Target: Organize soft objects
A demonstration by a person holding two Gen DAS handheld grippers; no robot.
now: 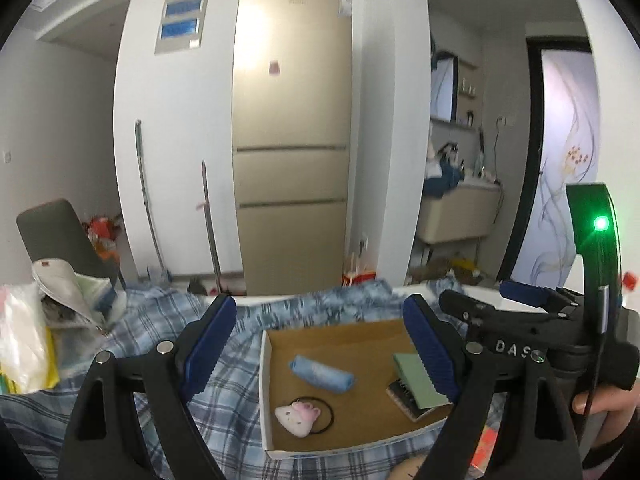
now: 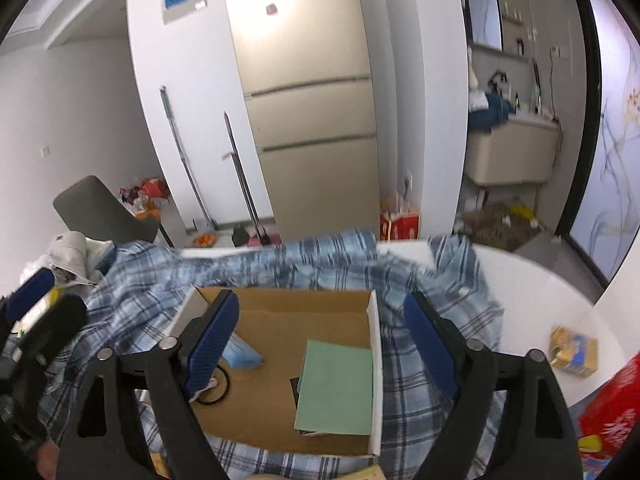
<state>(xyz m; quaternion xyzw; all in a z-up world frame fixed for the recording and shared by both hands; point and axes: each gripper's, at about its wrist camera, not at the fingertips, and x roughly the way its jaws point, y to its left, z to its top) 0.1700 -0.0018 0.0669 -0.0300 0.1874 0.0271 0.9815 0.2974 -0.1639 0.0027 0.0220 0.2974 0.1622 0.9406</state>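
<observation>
Cardboard is serving as the landmark: a shallow open brown cardboard box with white outer walls is sitting on a rumpled blue plaid cloth. Inside it, a rolled light blue cloth is lying near the middle, a small white-and-pink plush toy on a black elastic loop is resting toward the box's near wall, and a flat green pad is lying at the box's right side. The left gripper and the right gripper are both hovering above the box, fingers apart and holding nothing. Judging from this, the next pickup is best started with the jaws kept wide, descending straight onto one soft item.
</observation>
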